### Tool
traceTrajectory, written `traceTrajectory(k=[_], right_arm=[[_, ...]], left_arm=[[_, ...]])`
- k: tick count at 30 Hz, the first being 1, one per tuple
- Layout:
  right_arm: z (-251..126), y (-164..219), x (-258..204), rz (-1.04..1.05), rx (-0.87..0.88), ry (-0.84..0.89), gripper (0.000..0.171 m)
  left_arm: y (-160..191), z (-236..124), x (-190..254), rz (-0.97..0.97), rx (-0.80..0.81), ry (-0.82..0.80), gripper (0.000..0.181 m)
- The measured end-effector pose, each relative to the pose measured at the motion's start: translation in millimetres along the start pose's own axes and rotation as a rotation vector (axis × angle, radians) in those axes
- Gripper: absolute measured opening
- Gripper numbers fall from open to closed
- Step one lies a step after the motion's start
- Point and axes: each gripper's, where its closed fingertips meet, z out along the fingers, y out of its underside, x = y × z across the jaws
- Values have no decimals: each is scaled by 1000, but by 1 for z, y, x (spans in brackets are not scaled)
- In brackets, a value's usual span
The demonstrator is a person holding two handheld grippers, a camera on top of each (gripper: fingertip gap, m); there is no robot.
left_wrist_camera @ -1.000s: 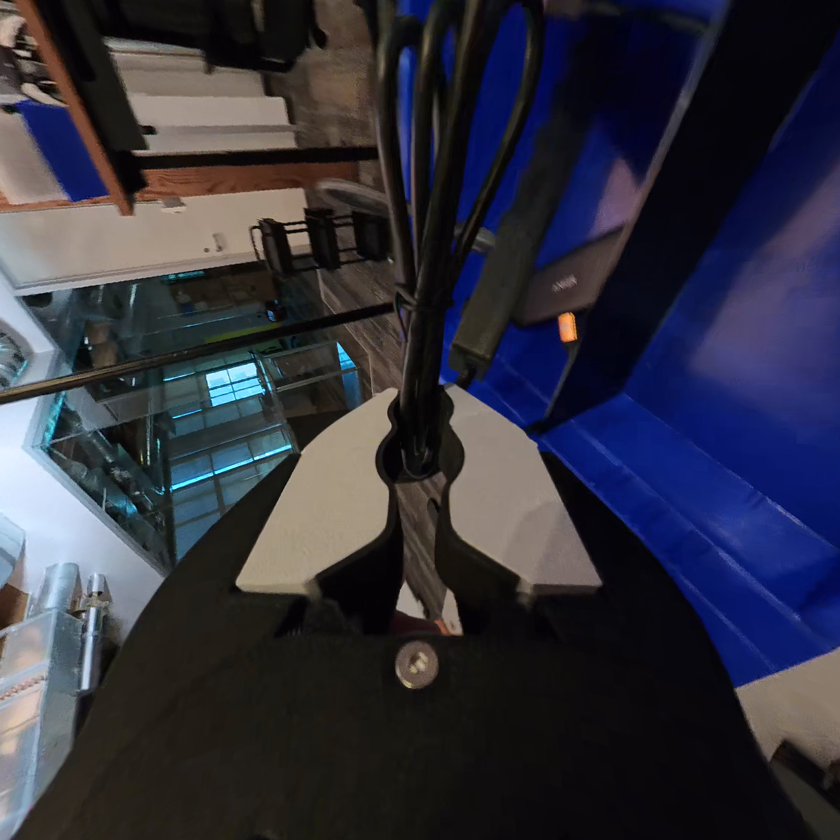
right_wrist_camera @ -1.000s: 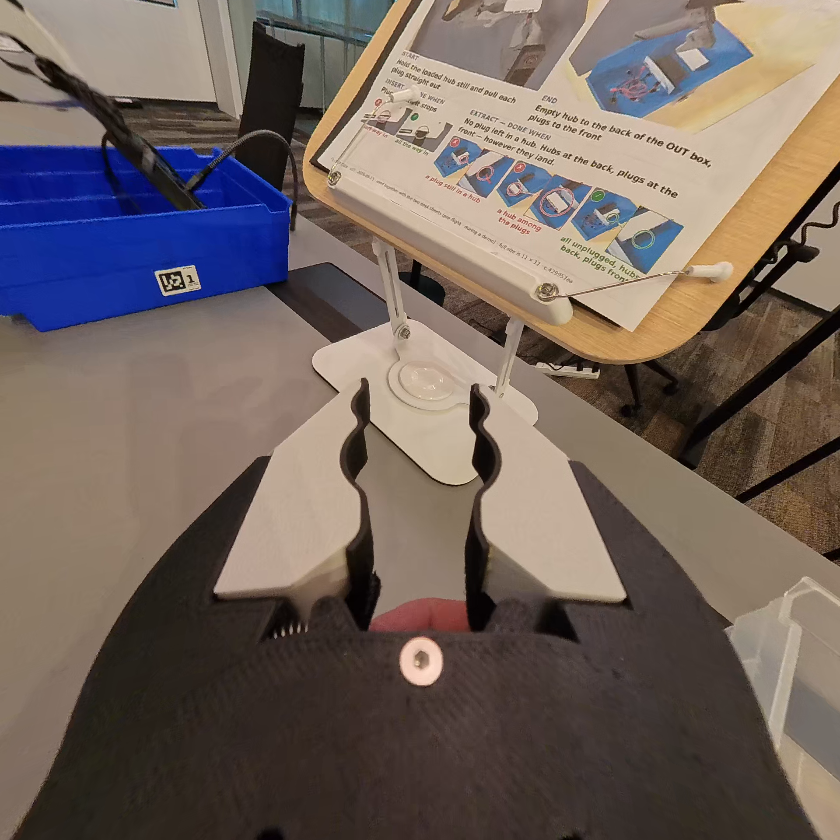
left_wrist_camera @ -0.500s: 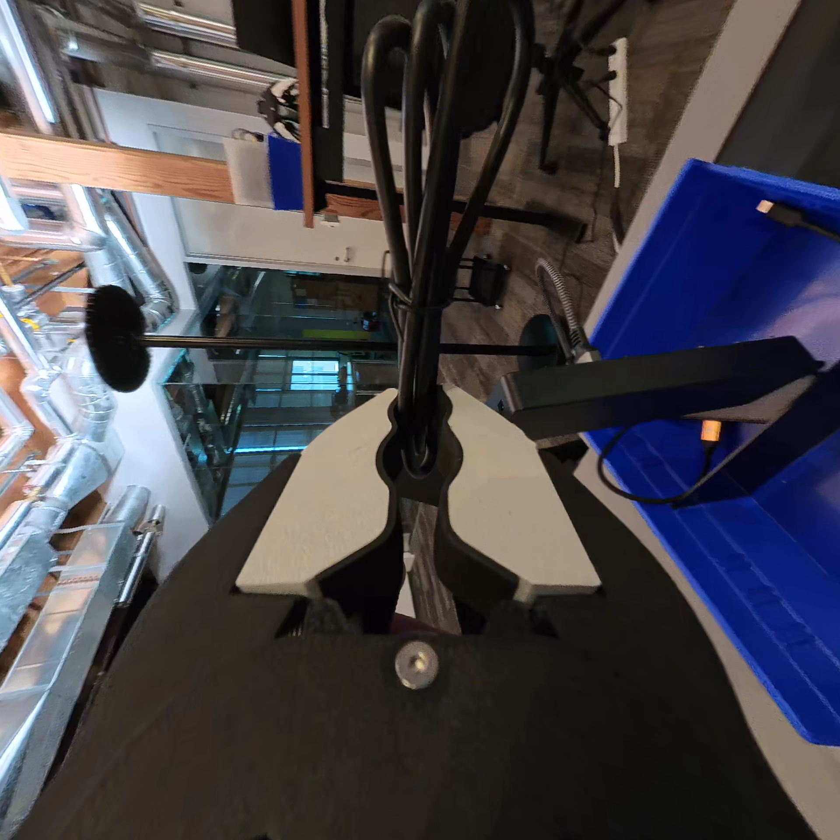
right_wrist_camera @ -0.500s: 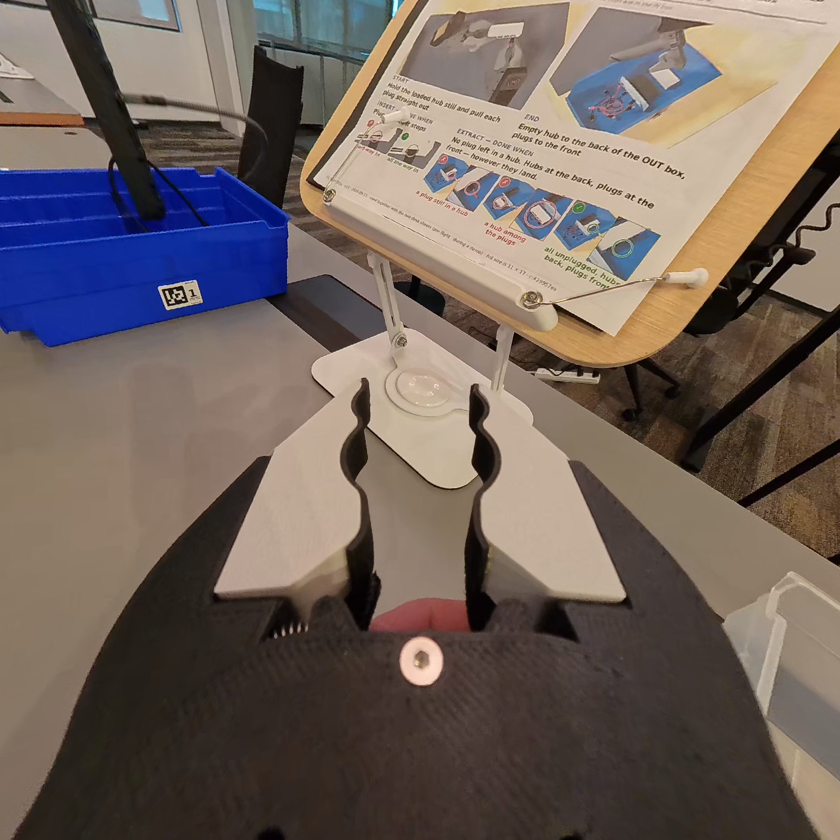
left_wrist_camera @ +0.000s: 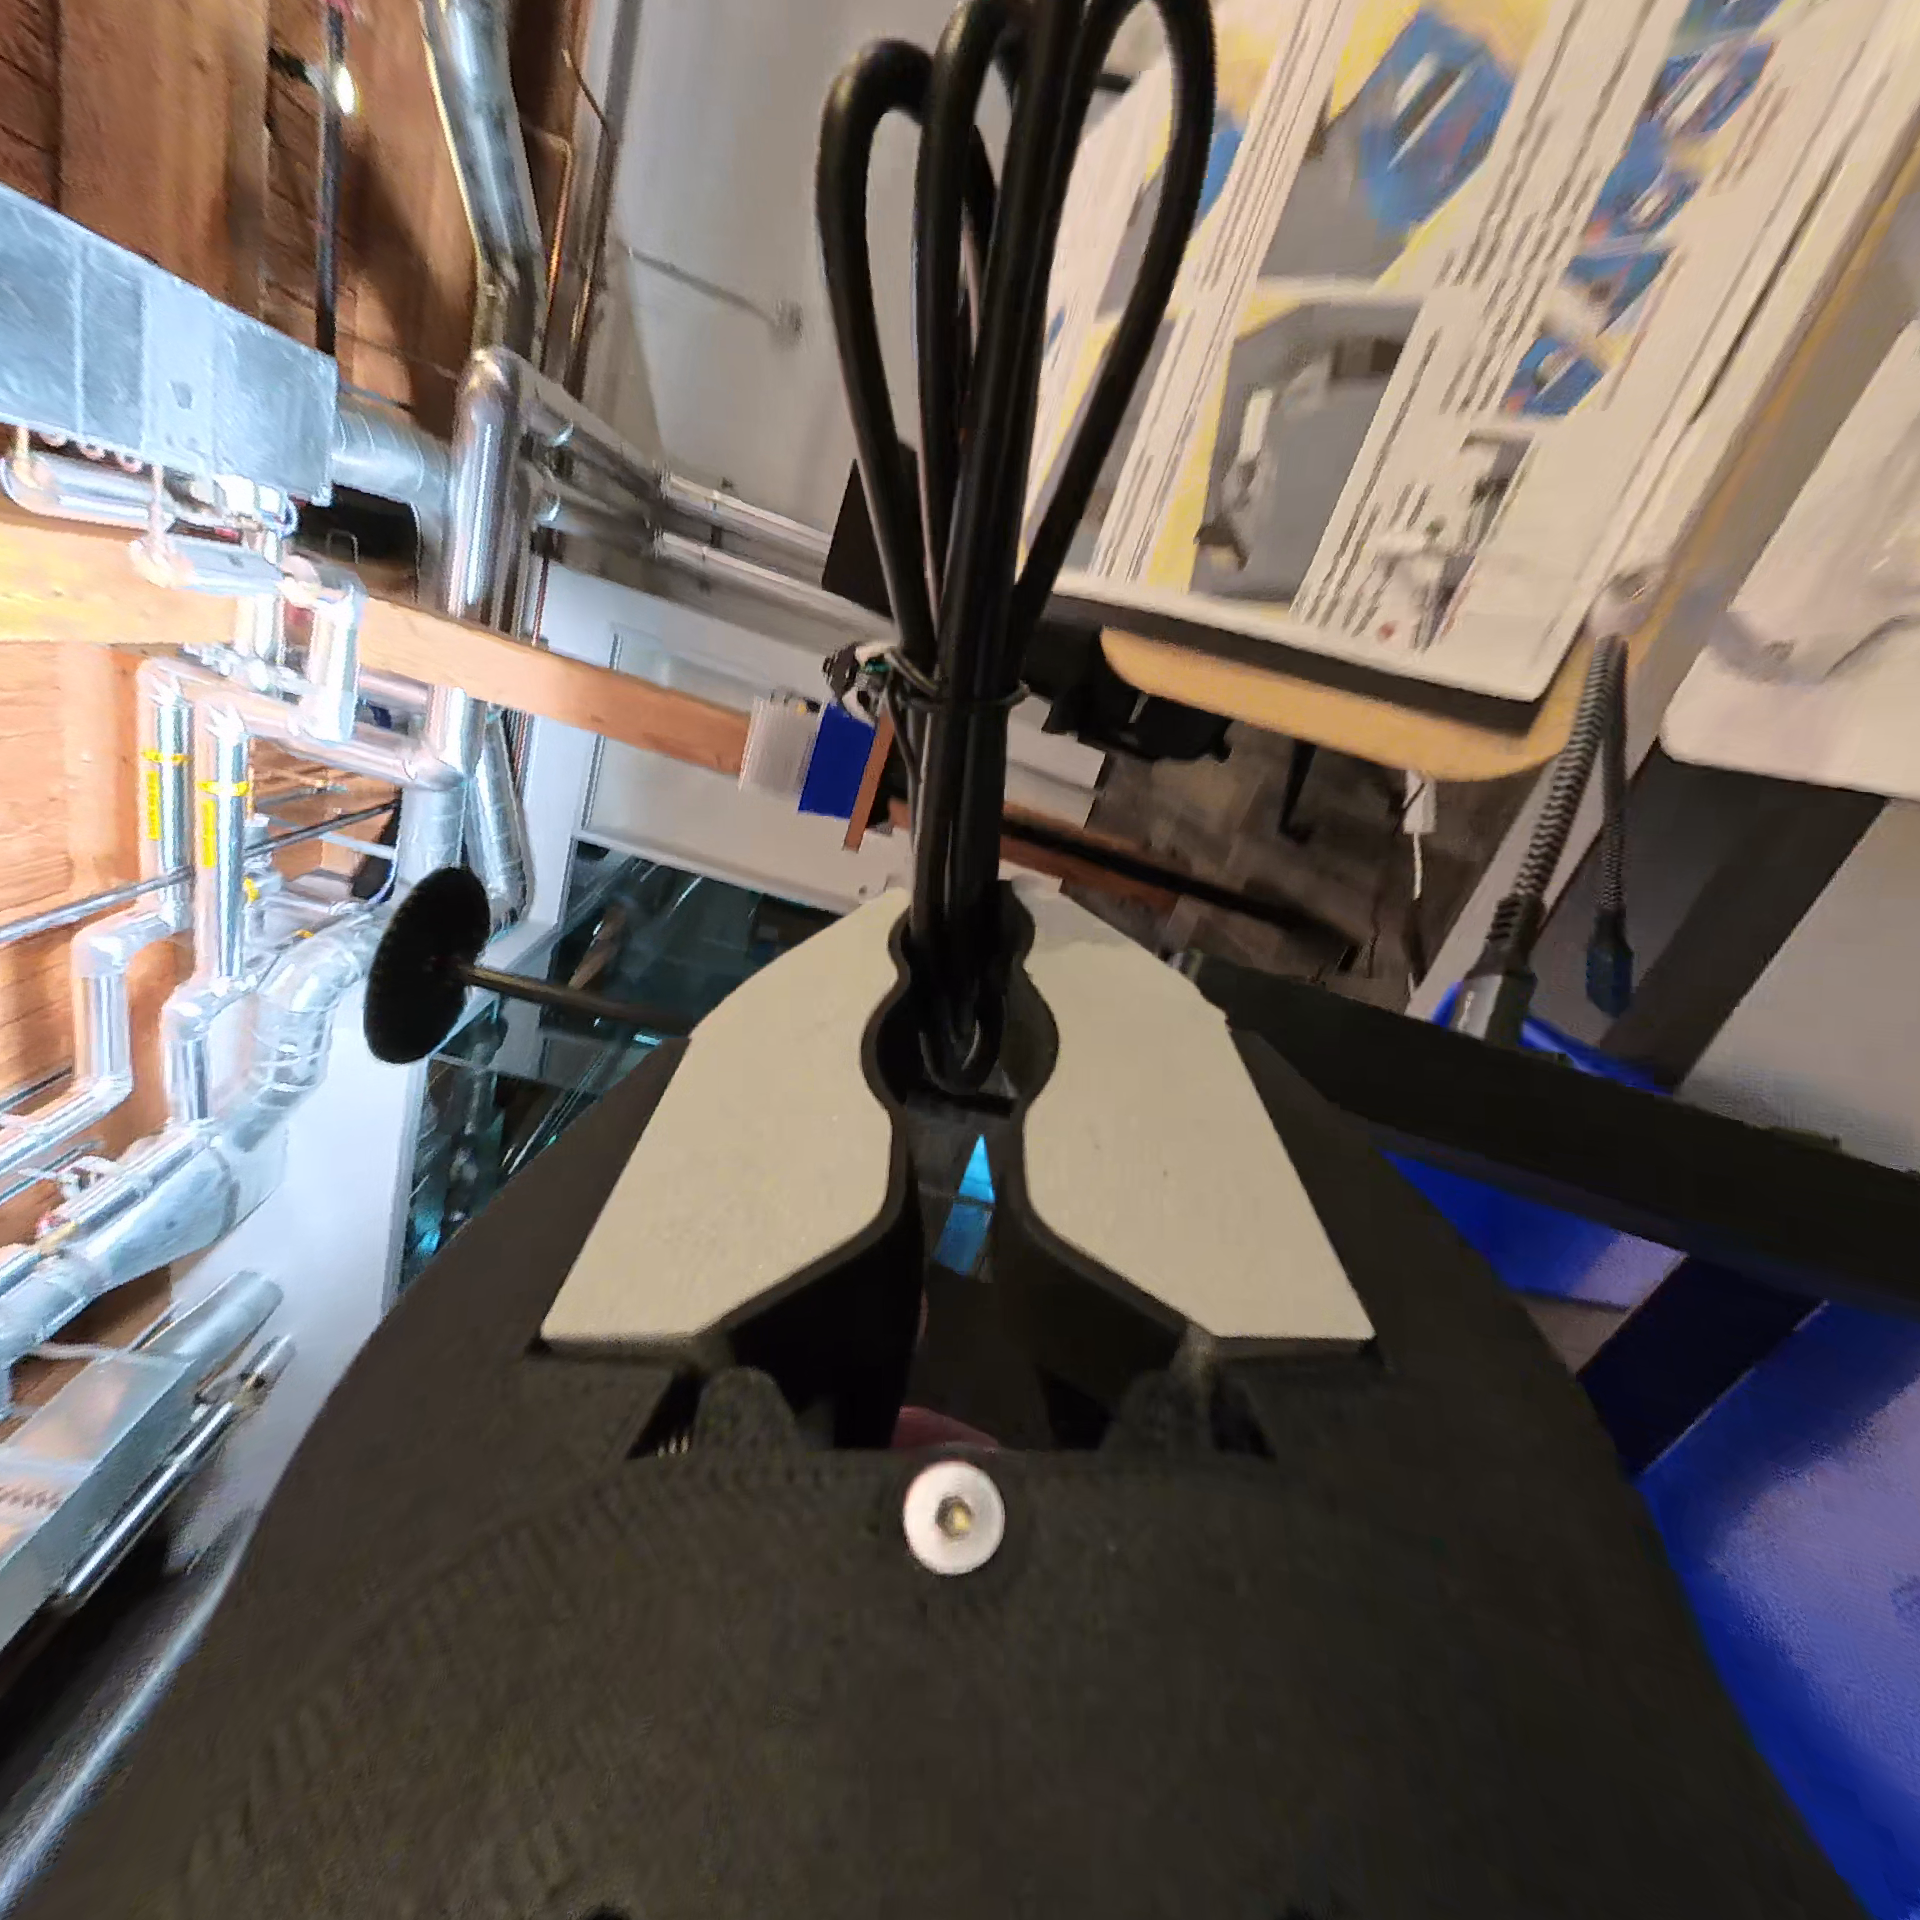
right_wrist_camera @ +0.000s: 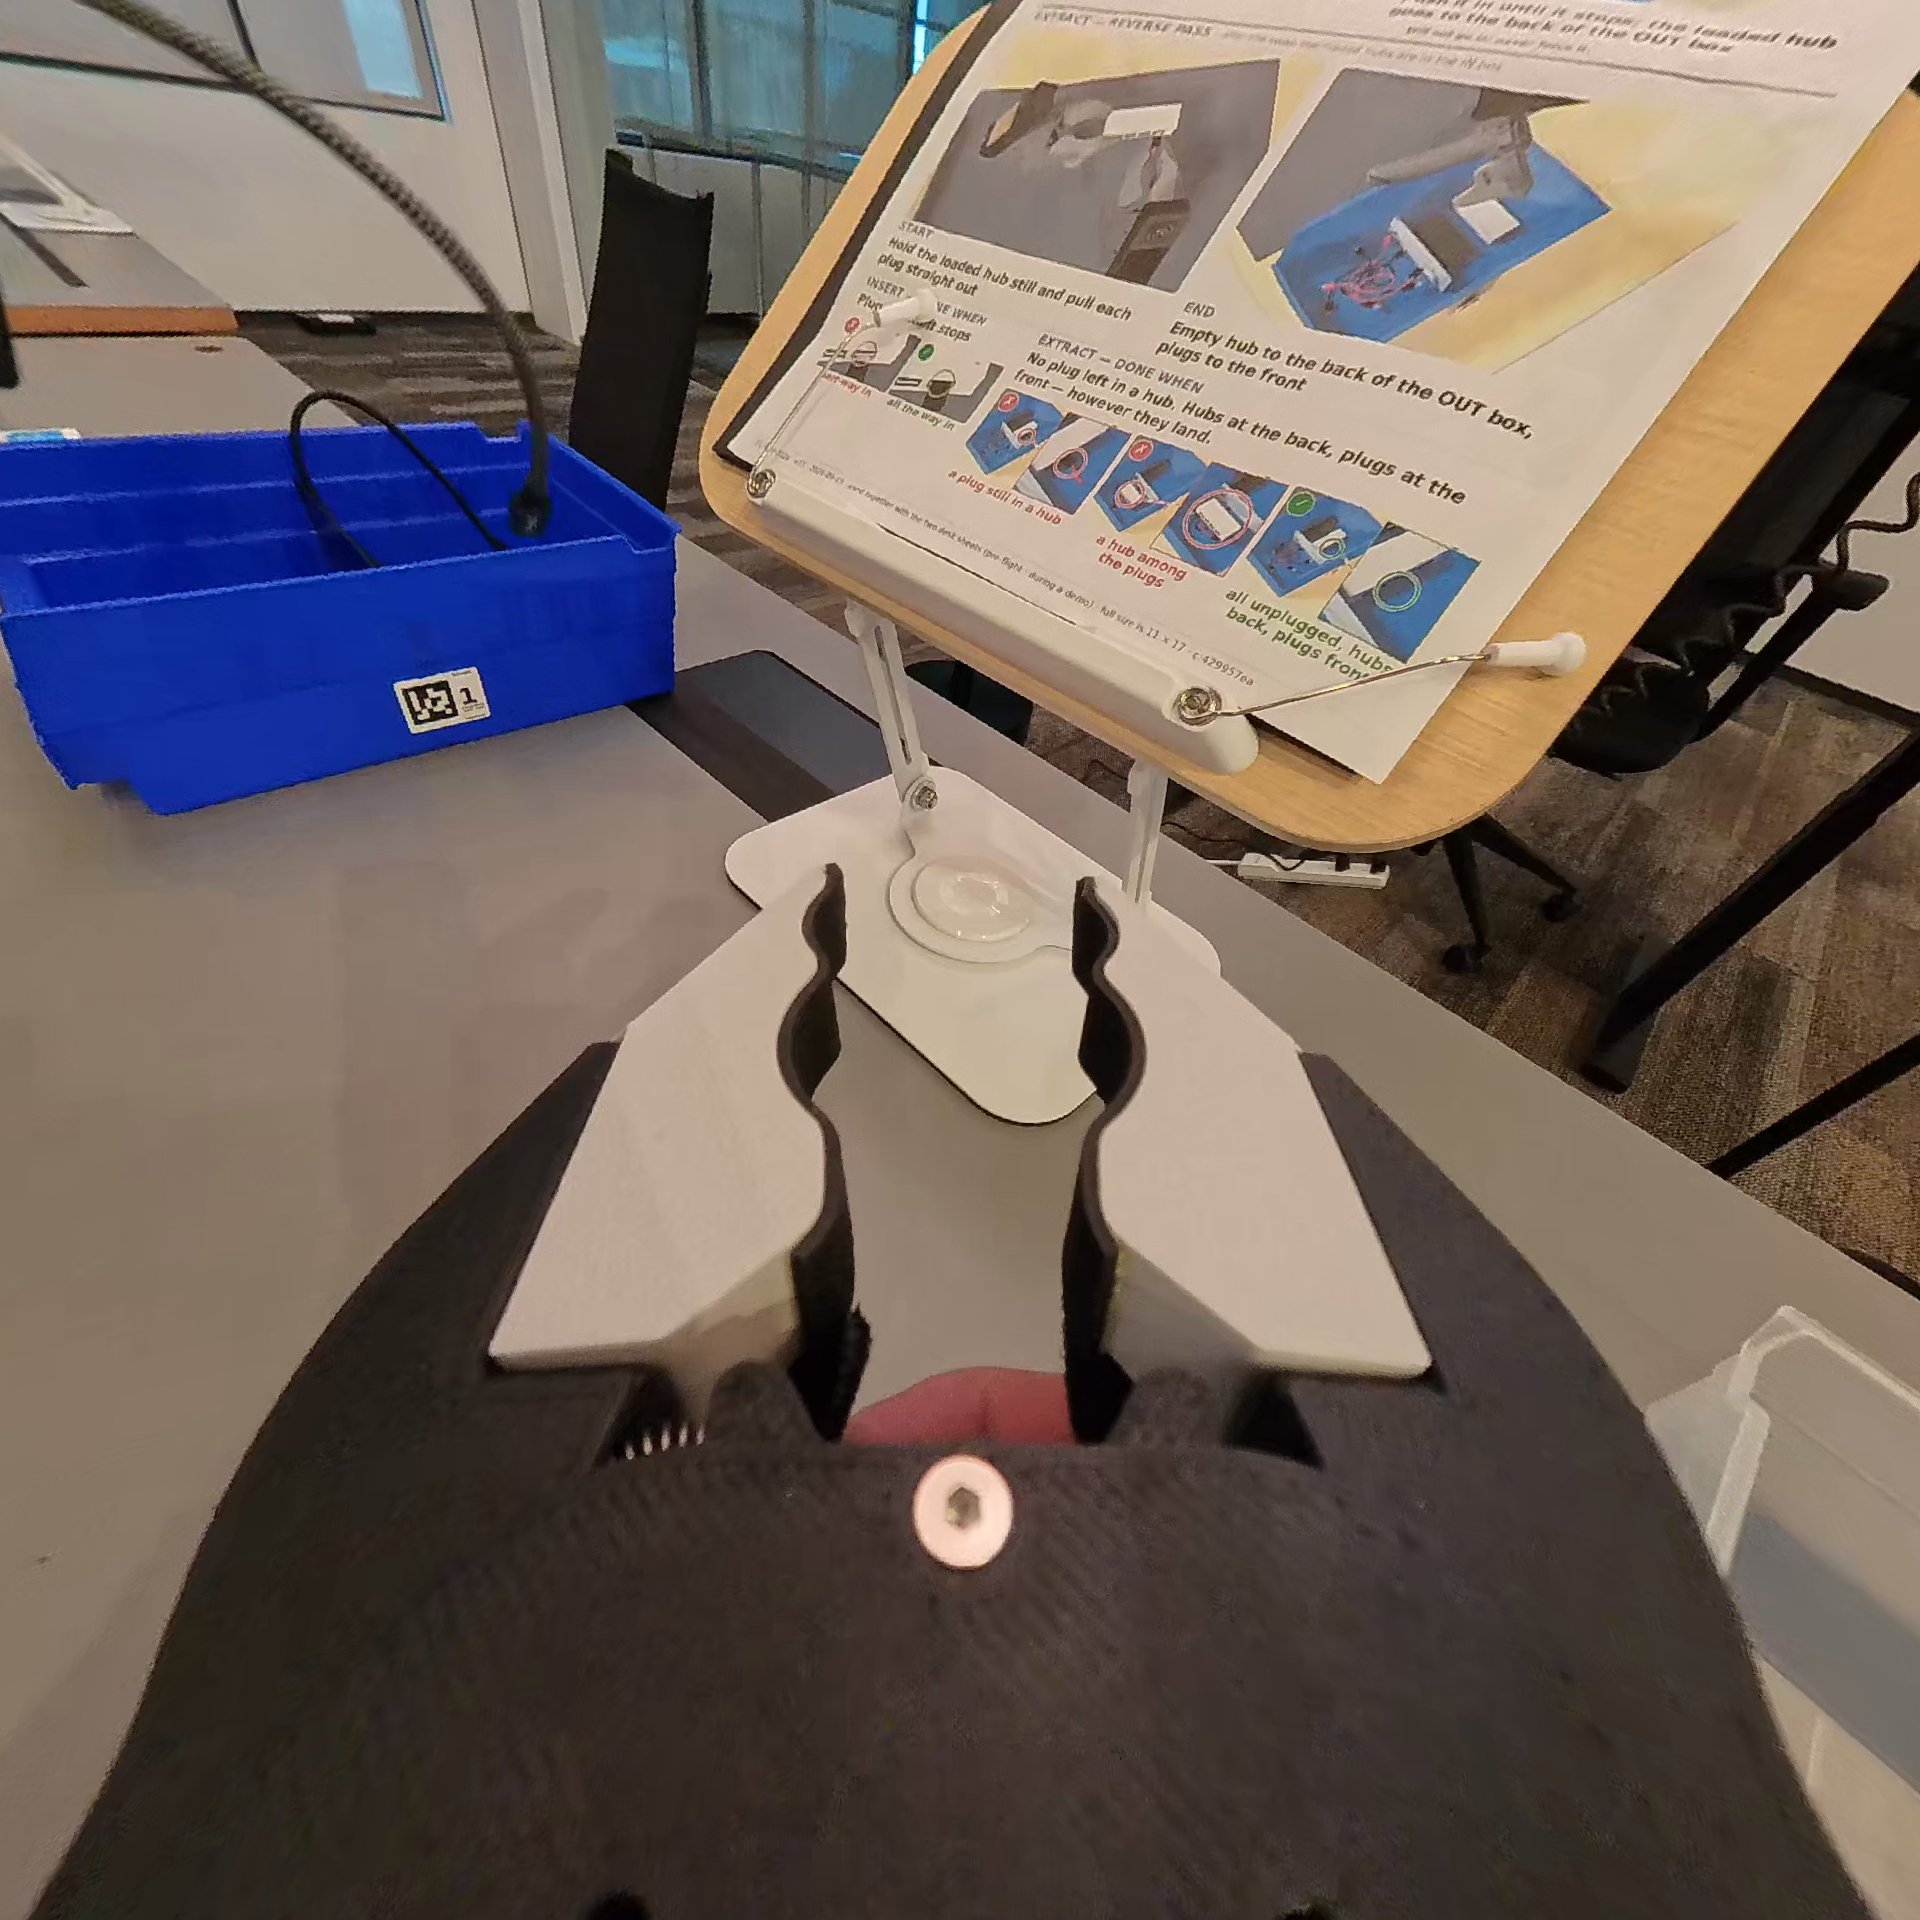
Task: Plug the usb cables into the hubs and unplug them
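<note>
Left gripper [left_wrist_camera: 961,914] pinches bundled black cable [left_wrist_camera: 971,540], lifted clear above blue bin [left_wrist_camera: 1766,1507]. Right gripper [right_wrist_camera: 956,935] spread, empty, over bare desk [right_wrist_camera: 312,987], near document stand [right_wrist_camera: 997,997] base edge.

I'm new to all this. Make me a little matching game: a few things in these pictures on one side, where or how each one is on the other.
Things:
1. left gripper
2. right gripper
3. blue bin
4. instruction sheet

States:
a. open, holding nothing
b. on the grey table, a tag on its front
c. shut on the bundled black cable
d. propped on a tilted wooden stand

Pairs: 1-c, 2-a, 3-b, 4-d
</note>
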Motion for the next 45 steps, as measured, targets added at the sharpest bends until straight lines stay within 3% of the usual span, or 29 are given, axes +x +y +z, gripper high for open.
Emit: traceTrajectory(k=[6, 12, 22, 29, 39, 45], right_arm=[[-5, -3, 6, 8, 10, 6, 41], [-14, -10, 15, 17, 33, 23, 41], [-37, -16, 48, 74, 83, 79, 40], [-36, -9, 41, 61, 42, 16, 40], [-19, 12, -54, -61, -136, -347, 45], [-19, 26, -102, -186, -324, -432, 52]], left_arm=[[-81, -16, 38, -57, 167, 79, 11], [-153, -22, 107, -110, 328, 198, 11], [-211, -7, 187, -310, 526, 372, 11], [-190, 14, 249, -405, 518, 507, 11], [-135, 45, 255, -415, 405, 510, 11], [-127, 45, 253, -399, 381, 506, 11]])
